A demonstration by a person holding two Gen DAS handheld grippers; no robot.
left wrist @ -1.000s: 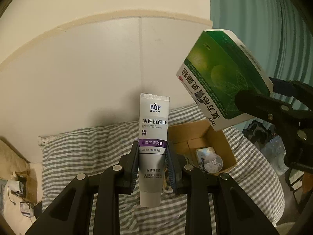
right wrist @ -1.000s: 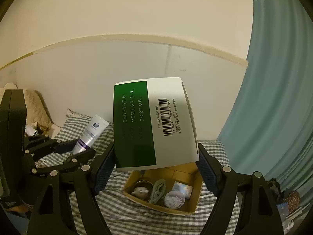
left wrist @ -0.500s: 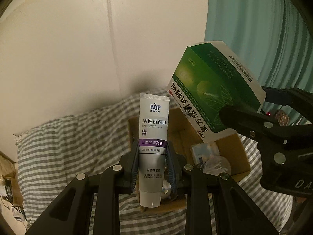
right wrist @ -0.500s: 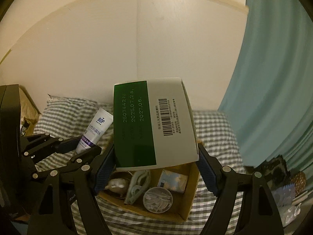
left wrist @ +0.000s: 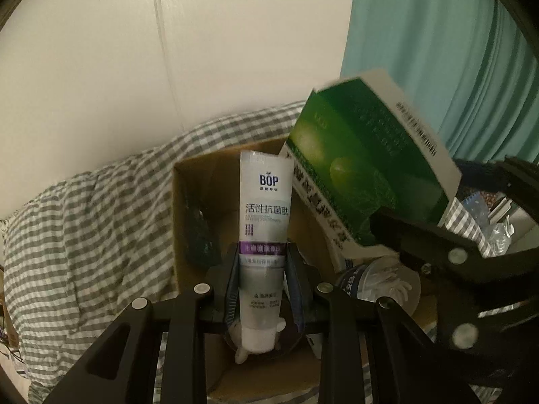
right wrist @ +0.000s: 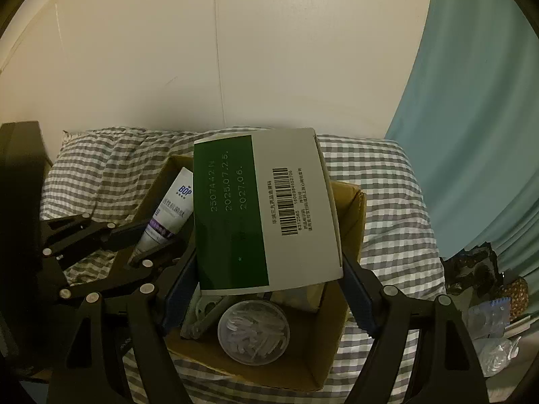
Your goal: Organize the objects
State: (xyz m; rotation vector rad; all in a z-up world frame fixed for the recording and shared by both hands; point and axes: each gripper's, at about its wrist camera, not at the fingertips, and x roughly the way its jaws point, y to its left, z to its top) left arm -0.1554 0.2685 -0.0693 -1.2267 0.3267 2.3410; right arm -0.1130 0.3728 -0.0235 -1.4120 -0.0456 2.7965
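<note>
Above the open cardboard box on the bed, both grippers carry their loads. The left gripper is clamped narrow on a white toothpaste tube, which stands upright between the pads with its cap end down and its crimped end up, over the box's left half. The right gripper is spread wide around a green-and-white carton, gripped by its two long sides, barcode face toward the camera — it hangs tilted over the middle of the box. From the left wrist view the carton sits just to the right of the tube, close beside it, and I cannot tell whether they touch. Inside the box, below the carton, lie a round clear lidded tub of white pieces, a pale green looped item to its left, and a small packet partly hidden under the carton. A dark object leans against the box's left wall. The box rests on a grey-and-white checked bedcover; a teal curtain hangs to the right of the box, with clutter on the floor below it.
</note>
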